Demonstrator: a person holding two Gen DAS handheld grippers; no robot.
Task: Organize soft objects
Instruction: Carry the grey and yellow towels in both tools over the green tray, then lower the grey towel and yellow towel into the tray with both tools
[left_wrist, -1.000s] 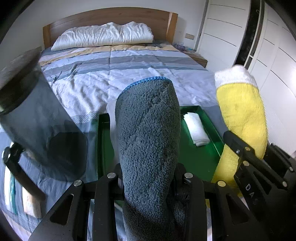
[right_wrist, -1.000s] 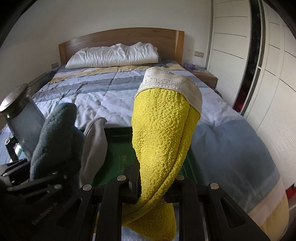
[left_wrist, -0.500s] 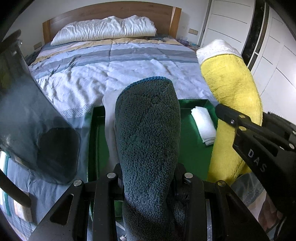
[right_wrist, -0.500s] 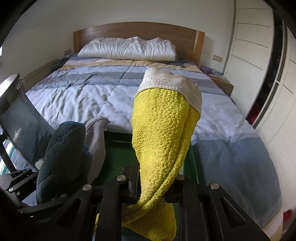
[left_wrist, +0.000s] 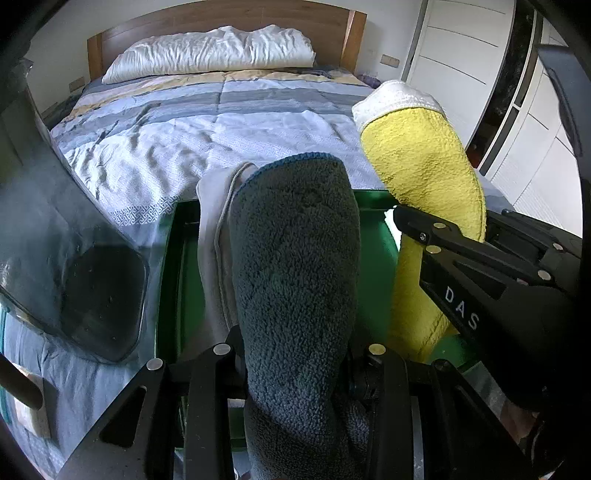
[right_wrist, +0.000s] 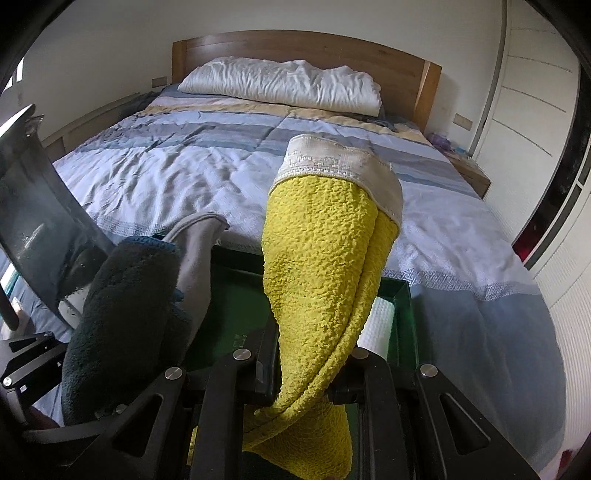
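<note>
My left gripper (left_wrist: 295, 354) is shut on a folded dark grey fleece towel (left_wrist: 295, 266) with a lighter grey cloth (left_wrist: 214, 236) beside it, held over a green tray (left_wrist: 184, 258) on the bed. My right gripper (right_wrist: 303, 358) is shut on a folded yellow towel (right_wrist: 321, 258) with a white band, held over the same tray (right_wrist: 402, 314). A rolled white towel (right_wrist: 376, 325) lies in the tray's right side. The yellow towel (left_wrist: 424, 177) and the right gripper show at the right of the left wrist view. The grey towel (right_wrist: 118, 317) shows at the left of the right wrist view.
The bed (left_wrist: 221, 122) has a striped blue and white quilt and a white pillow (left_wrist: 214, 51) at a wooden headboard. A dark translucent jar (left_wrist: 55, 240) stands left of the tray. White wardrobe doors (right_wrist: 535, 110) line the right wall.
Both grippers have moved forward and down over the tray with their towels. The yellow towel has come closer to the grey one and now hides the white roll in the left view.
</note>
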